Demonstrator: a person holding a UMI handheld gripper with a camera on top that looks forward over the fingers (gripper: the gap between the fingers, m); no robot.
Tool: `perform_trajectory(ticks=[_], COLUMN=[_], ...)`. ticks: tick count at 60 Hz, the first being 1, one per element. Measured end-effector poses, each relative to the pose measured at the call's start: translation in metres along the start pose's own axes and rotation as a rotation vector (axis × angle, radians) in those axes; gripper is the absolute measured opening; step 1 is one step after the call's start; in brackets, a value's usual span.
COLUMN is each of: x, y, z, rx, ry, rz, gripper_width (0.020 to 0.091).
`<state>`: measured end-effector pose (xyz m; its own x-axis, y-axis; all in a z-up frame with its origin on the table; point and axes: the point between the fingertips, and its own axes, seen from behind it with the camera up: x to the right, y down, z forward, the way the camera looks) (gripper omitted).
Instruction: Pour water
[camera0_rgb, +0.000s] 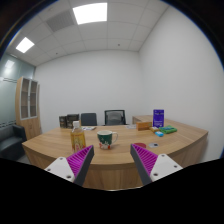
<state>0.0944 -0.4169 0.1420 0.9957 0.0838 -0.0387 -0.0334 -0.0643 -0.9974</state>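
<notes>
Gripper (112, 165) is spread wide, nothing between the fingers – pink pads (82, 160) face each other across an empty gap, held above the near edge of the counter (120, 150).

Ahead of the left finger, just beyond its tip, stands a bottle (78, 135) w/ pinkish liquid and a yellowish top. Just right of it, roughly centred ahead of the gap, is a cup (105, 139) – green w/ a white band – apart from the bottle, upright on the counter.

Further off to the right, beyond the right finger: a purple box (158, 117) standing up, a small brown box (144, 125) near it, and a flat green-blue item (165, 130), too small to tell what.

Office chairs (115, 117) sit behind the counter; a cabinet (29, 105) stands far left by the wall.
</notes>
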Motion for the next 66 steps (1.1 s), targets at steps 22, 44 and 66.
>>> perform_trajectory(ticks=[22,44,66], x=[-0.022,-0.144,-0.158], y=[0.011,0.046,0.057], z=[0.018,0.136,0.232], rx=[-0.014,-0.066,-0.047], ry=[-0.052,-0.190,-0.028], rz=[0.000,-0.057,-0.078], gripper_width=[0.0819,0.0815,0.0543])
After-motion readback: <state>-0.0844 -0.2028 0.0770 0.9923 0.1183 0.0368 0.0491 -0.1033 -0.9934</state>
